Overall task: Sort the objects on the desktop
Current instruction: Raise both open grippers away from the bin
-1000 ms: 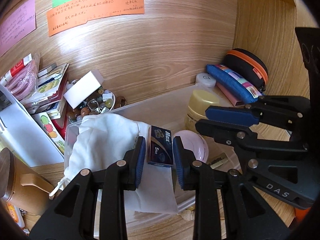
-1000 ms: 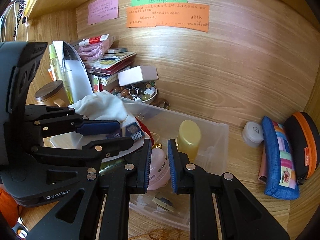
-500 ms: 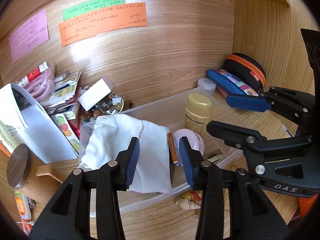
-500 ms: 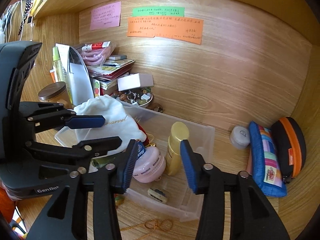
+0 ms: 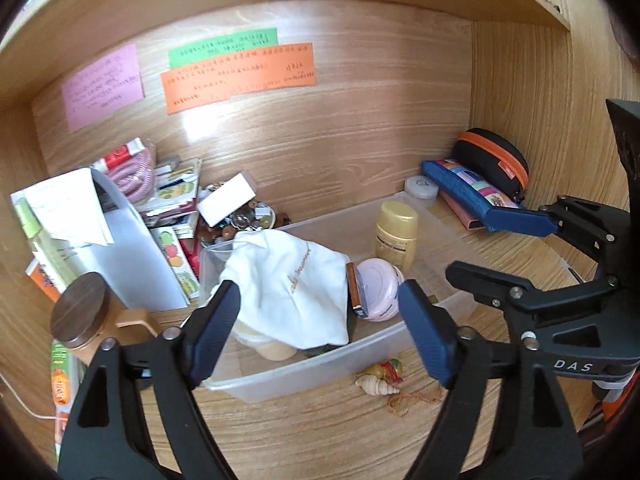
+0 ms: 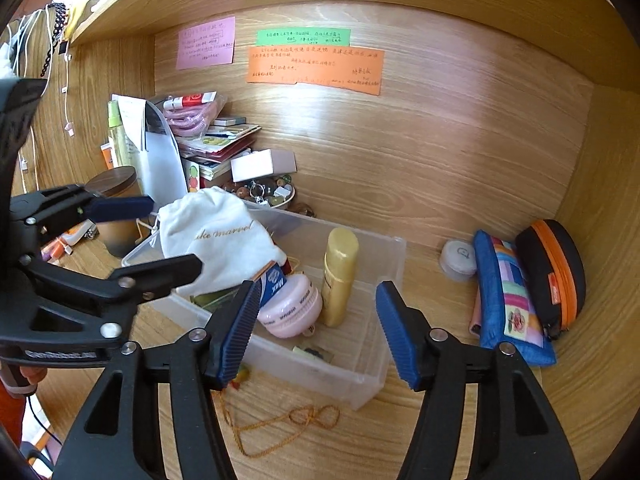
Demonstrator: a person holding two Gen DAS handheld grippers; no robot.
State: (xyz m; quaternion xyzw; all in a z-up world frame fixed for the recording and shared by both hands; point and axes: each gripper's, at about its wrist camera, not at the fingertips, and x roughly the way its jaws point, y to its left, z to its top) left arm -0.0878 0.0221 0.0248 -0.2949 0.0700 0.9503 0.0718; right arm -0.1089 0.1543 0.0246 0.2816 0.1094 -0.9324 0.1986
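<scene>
Both tongs stand wide apart and hold nothing: the left gripper (image 5: 320, 328) hangs above the near wall of the bin (image 5: 320, 364), and the right gripper (image 6: 318, 328) hangs over the bin's near right corner, each clear of what lies inside. That reads as a pause between placements, with the jaws spread ready for the next pick.

The bin sits in the middle of the desk (image 6: 400, 440) and serves as the collecting place. Inside it, a white pouch (image 5: 288, 280) slumps over the left half, draped on things beneath it that cannot be made out. A small blue box (image 6: 274, 282) stands on edge, wedged between the pouch and a pink jar (image 6: 292, 310), which probably keeps it from falling flat. A yellow bottle (image 6: 340, 276) stands upright just right of the jar, and a small flat item (image 6: 314, 352) lies on the bin floor.

Not yet sorted, by my judgement, are the shell (image 5: 378, 385) and an orange cord (image 6: 280, 424) lying loose on the desk right in front of the bin, nearest to both grippers. The cord is limp and tangled, so a pinch at a bunched part would likely lift it best. A blue pencil case (image 6: 506, 300) and black case (image 6: 554, 276) rest against the right wall, well apart from the bin
</scene>
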